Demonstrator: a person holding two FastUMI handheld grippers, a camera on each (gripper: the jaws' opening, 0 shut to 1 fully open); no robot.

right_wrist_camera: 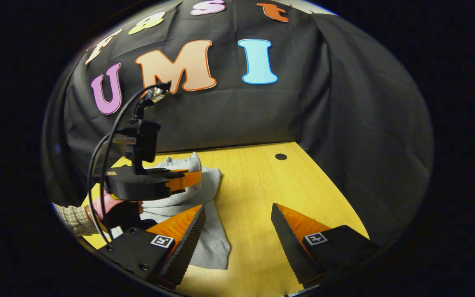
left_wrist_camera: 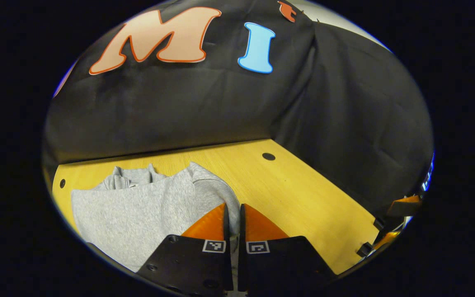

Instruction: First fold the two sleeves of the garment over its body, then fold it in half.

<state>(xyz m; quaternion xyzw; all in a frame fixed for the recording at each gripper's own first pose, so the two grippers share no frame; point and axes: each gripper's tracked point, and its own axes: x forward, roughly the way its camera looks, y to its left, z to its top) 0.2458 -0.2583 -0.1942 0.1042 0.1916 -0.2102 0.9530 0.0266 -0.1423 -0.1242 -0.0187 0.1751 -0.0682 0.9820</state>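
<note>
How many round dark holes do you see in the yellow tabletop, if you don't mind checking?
2: one hole near the table's far right corner, another hole at the far left edge beside the grey garment. The garment may hide others.

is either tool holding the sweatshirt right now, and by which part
The left tool is shut on the grey sweatshirt, pinching a fold at its right-hand edge. The right tool is open and holds nothing.

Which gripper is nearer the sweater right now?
Left. The left gripper is shut on the sweater, pinching its cloth. The right gripper hangs open just beside the hem, gripping nothing.
</note>
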